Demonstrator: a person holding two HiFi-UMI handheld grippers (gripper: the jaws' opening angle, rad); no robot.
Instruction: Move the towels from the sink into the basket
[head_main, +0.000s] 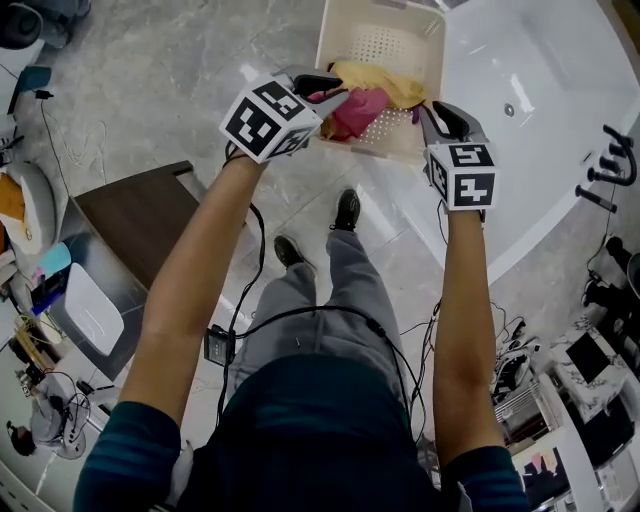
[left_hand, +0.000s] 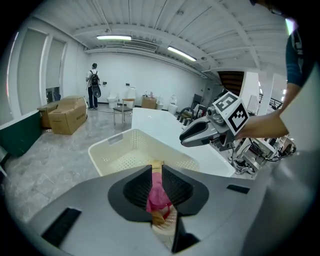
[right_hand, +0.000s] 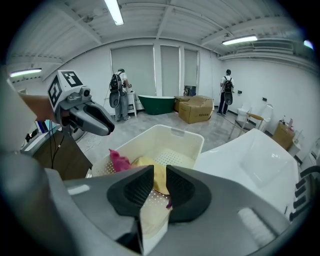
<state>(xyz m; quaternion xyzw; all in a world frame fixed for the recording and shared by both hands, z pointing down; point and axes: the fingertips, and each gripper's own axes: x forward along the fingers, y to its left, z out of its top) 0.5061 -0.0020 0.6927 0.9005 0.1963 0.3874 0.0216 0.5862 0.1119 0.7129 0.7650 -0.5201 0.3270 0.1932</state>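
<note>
A cream perforated basket (head_main: 330, 30) stands on the floor beside the white sink (head_main: 540, 120). In it lie a yellow towel (head_main: 385, 80) and a pink towel (head_main: 360, 110). My left gripper (head_main: 335, 92) hangs over the basket's near left edge. Its jaws stand narrow, with a corner of the pink towel (left_hand: 157, 192) filling the gap between the pads. My right gripper (head_main: 432, 112) hovers at the basket's near right corner, open. Past its jaws the yellow towel (right_hand: 142, 161) rests loose in the basket (right_hand: 185, 135), touching neither pad.
A brown cabinet (head_main: 140, 215) stands left of the person's legs. Cables trail over the floor. A black faucet (head_main: 610, 165) sits at the sink's right rim. Cardboard boxes (left_hand: 67, 115) and people (right_hand: 120, 95) are far off across the room.
</note>
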